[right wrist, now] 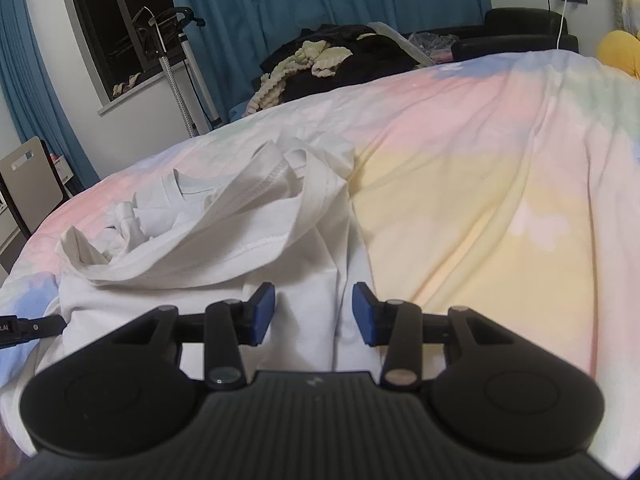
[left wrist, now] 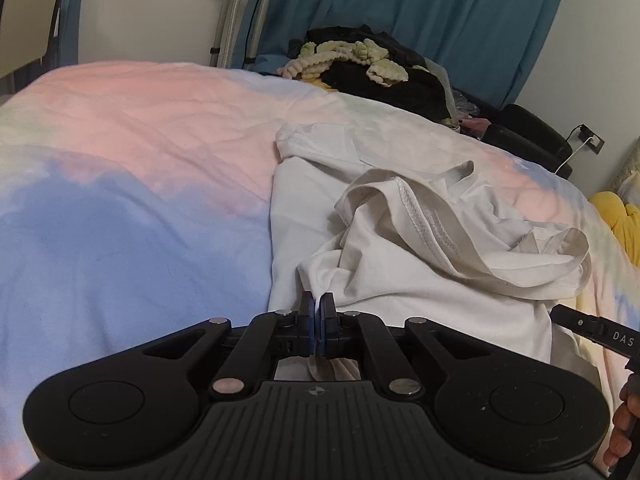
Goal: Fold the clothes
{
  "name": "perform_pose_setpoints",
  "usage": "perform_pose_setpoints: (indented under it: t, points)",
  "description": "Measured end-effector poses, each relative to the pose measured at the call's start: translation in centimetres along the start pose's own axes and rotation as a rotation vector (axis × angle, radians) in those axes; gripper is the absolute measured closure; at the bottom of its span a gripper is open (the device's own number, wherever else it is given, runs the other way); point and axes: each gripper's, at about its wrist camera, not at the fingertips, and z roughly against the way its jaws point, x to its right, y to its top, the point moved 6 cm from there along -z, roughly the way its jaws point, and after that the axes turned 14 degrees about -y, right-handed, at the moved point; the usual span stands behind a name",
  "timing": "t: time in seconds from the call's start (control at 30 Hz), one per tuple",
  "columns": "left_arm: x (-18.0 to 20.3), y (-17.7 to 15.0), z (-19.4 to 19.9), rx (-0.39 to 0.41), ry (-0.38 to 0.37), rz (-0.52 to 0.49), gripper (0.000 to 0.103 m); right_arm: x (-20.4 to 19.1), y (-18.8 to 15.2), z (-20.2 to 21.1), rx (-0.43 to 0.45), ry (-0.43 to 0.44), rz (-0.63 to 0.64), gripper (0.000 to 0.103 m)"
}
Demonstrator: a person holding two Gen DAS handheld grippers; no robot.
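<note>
While the left hand-held gripper (left wrist: 318, 312) is clenched on the near hem of the white T-shirt (left wrist: 400, 240), a sliver of cloth showing between its blue pads, the right hand-held gripper (right wrist: 314, 314) stands released, jaws parted with white fabric lying under the gap and neither pad pressing on it. Shirt lies crumpled on the pastel bedspread (left wrist: 140, 160), spreading ahead and to the right of the left gripper; ahead and to the left of the right one. Hem band is flipped over and bunched in a loose loop just beyond both grippers, neckline further off toward the far side. Step in hand, as judged: securing the second corner of the hem so the garment can be lifted and spread flat before any fold. To do it well, the right gripper likely wants to settle onto the fabric edge directly below its jaws and take both layers, or one only if the shirt is to be opened; which layer lies uppermost there cannot be told. Grips should sit well apart along the same hem, else the cloth will sag between them. Pull outward gently; thin jersey may slip from a shallow pinch. A pile of dark clothes (left wrist: 380, 68) sits at the bed's far edge, well beyond both grippers.
</note>
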Motion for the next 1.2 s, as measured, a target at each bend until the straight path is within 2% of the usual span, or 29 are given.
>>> perform_pose_setpoints:
  t: [0.13, 0.27, 0.4, 0.5, 0.63, 0.77, 0.83, 0.9, 0.97, 1.0, 1.2]
  points:
    - [0.9, 1.3, 2.0, 0.058, -0.021, -0.062, 0.093, -0.2, 0.4, 0.5, 0.023, 0.011, 0.015, 0.061]
    - [3.7, 1.9, 2.5, 0.056, -0.067, -0.186, 0.093, -0.9, 0.6, 0.7, 0.025, 0.047, 0.045, 0.075]
    - [4.6, 2.4, 2.5, 0.068, -0.044, -0.205, 0.093, -1.5, 0.3, 0.0, -0.006, 0.063, 0.075, 0.082]
    - [4.0, 3.1, 2.8, 0.099, -0.088, -0.155, 0.093, -1.5, 0.8, -0.6, -0.012, 0.078, 0.052, 0.083]
    - [4.4, 3.1, 3.9, 0.127, -0.131, -0.145, 0.093, -1.4, 2.6, -1.0, 0.009, 0.113, 0.009, 0.083]
    - [6.6, 2.1, 2.9, 0.08, -0.261, -0.203, 0.093, -1.6, 4.2, -1.7, 0.039, 0.14, -0.004, 0.083]
    - [7.9, 1.2, 0.9, 0.01, -0.306, -0.246, 0.093, -1.6, 4.6, -2.2, 0.054, 0.149, -0.013, 0.083]
    - [8.2, 0.0, -1.8, -0.07, -0.306, -0.264, 0.093, -1.4, 4.7, -2.5, 0.064, 0.147, -0.012, 0.083]
    - [7.8, -0.8, -4.4, -0.138, -0.281, -0.241, 0.093, -1.3, 4.7, -2.7, 0.067, 0.146, -0.012, 0.083]
    - [7.5, -0.8, -5.3, -0.146, -0.259, -0.23, 0.093, -1.2, 4.7, -2.7, 0.064, 0.147, -0.013, 0.083]
    - [4.9, 1.8, -6.7, -0.003, -0.168, -0.165, 0.093, -1.3, 4.3, -2.5, 0.059, 0.142, 0.009, 0.082]
